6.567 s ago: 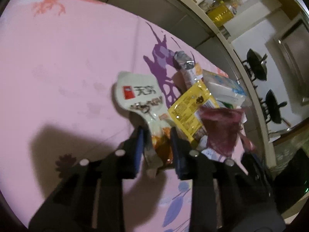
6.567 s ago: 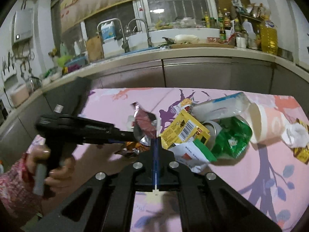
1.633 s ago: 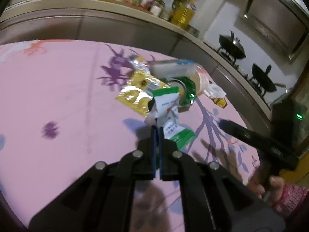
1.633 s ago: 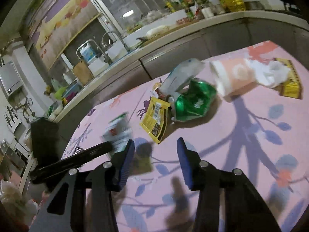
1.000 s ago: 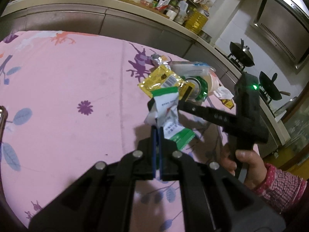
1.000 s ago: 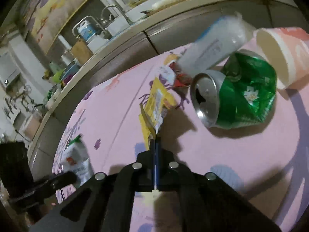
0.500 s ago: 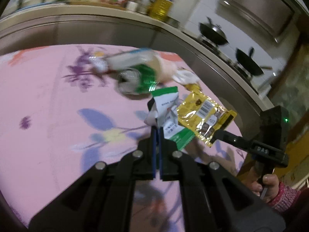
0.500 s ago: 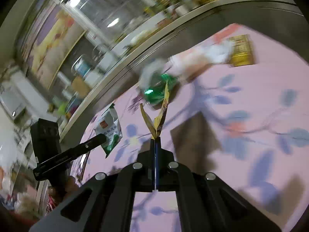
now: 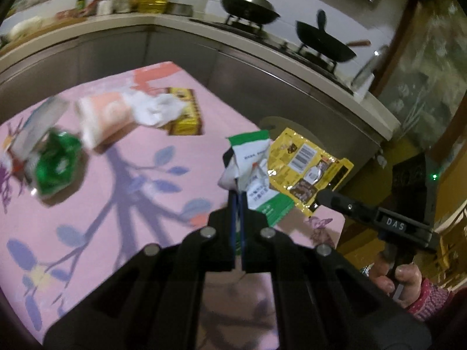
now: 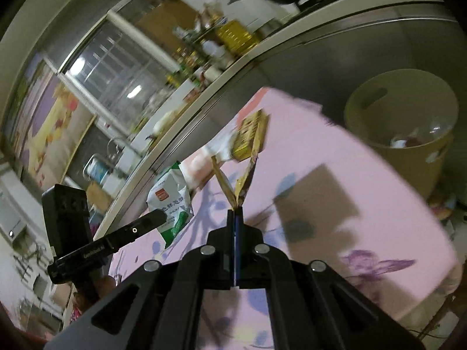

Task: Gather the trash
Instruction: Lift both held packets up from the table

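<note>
My left gripper [image 9: 237,197] is shut on a white and green wrapper [image 9: 251,172] and holds it above the pink tablecloth [image 9: 122,192] near its right edge. My right gripper [image 10: 235,214] is shut on a yellow snack wrapper [image 10: 243,172], which also shows in the left wrist view [image 9: 306,166] beside the green wrapper. The left gripper's wrapper shows in the right wrist view [image 10: 172,201]. A beige trash bin [image 10: 405,122] stands on the floor past the table's far corner, with some trash inside.
On the cloth lie a crushed green can [image 9: 55,163], a pink paper cup [image 9: 105,116], a white tissue [image 9: 154,109] and a yellow box [image 9: 186,110]. A steel counter [image 9: 262,67] with two woks [image 9: 324,46] runs behind the table.
Both grippers have swung right towards the table's corner, each carrying its wrapper. The bin has come into the right wrist view. The right gripper earlier closed on the yellow wrapper.
</note>
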